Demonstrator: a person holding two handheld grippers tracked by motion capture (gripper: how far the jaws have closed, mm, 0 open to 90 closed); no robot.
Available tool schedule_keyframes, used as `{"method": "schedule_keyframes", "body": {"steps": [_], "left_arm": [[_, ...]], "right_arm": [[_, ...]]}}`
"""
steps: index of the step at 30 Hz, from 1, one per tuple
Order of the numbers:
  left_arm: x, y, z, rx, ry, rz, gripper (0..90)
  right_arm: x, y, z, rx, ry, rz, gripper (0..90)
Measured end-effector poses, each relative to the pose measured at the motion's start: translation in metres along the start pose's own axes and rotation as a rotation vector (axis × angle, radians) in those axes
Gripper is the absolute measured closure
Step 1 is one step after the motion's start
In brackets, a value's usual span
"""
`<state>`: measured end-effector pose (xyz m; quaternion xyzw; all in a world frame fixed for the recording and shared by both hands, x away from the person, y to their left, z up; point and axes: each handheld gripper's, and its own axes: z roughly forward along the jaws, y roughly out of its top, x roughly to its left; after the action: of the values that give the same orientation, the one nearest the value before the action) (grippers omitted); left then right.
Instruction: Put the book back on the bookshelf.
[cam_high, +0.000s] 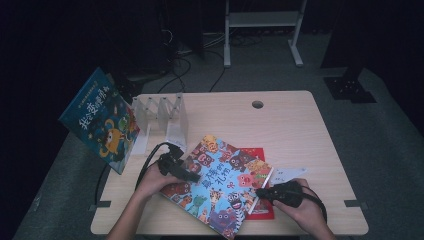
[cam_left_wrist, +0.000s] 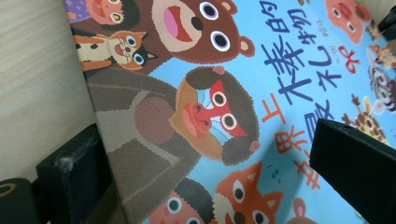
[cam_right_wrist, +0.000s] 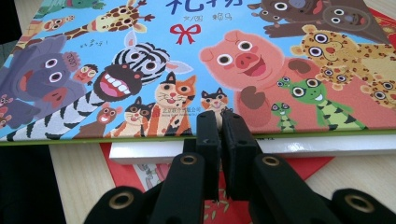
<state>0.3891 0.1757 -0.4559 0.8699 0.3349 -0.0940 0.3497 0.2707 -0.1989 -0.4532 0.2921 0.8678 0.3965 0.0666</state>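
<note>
Animal picture book (cam_high: 220, 182) lying flat and skewed on the pale wooden counter (cam_high: 290, 125), its near half overlapping a red book (cam_high: 260, 210) beneath. White card (cam_high: 290, 174) just right of the two, partly tucked under.

Left gripper (cam_high: 192, 175) at the picture book's left edge, fingers spread wide and straddling that edge. In the left gripper view: one black finger (cam_left_wrist: 70, 172) down at the counter side of the cover edge, the other (cam_left_wrist: 355, 168) above the blue cover near the red lettering, baboon and bear faces between them. Contact with the cover not clear from here.

Right gripper (cam_high: 260, 192) at the picture book's right edge, near the lower corner. In the right gripper view: fingers (cam_right_wrist: 208, 140) pressed together with hardly a slit between, tips at the cover's green edge by the tricolour cat; nothing visibly pinched between them. White page block of the picture book just below the cover edge, red book under that.

Second picture book (cam_high: 100, 120), teal with an orange monster, propped upright and tilted at the counter's far-left corner, leaning beside a clear acrylic book rack (cam_high: 162, 117). Rack's slots holding nothing. Round cable hole (cam_high: 257, 104) in the counter's far side. Black cables trailing from both grippers toward the person's hands at the near edge.
</note>
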Motion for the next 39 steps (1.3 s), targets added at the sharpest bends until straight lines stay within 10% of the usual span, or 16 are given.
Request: {"method": "schedule_keyframes", "body": {"steps": [14, 33, 39], "left_arm": [[0.001, 0.014, -0.032, -0.088, -0.02, -0.001, 12.4], [-0.014, 0.052, -0.068, -0.027, 0.072, 0.045, 34.5], [-0.014, 0.063, -0.076, -0.047, 0.035, 0.038, 39.5]], "right_arm": [[0.0, 0.012, 0.008, 0.034, -0.003, 0.001, 85.4], [-0.005, 0.022, 0.016, 0.027, 0.024, -0.037, 86.6], [-0.008, 0.021, 0.018, 0.008, 0.033, -0.04, 87.3]]}}
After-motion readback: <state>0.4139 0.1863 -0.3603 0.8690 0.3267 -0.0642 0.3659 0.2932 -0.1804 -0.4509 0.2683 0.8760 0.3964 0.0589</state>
